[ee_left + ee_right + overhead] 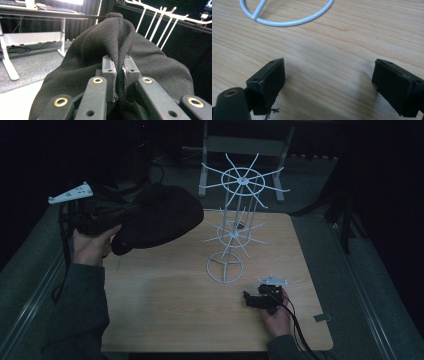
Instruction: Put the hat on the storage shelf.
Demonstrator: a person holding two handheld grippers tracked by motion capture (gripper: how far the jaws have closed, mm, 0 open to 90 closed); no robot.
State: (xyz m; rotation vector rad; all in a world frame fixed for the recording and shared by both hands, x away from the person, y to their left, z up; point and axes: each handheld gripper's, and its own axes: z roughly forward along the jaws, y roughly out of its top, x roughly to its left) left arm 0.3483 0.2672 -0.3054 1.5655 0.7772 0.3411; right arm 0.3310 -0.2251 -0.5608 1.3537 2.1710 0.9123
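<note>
Dim in the high view; left tongs (107, 215) mostly buried under the black hat (155, 220), tips hard to make out there. Seen clearly in the left gripper view: jaws pinched nearly together on a raised fold of hat (117, 42), soft dark fleece, bunched and drooping. Held in the air above the bench's (175, 310) left rear, beside the white wire rack (235, 220). Right tongs (252, 299) resting low near the rack's ring base, jaws spread wide, holding nothing.
</note>
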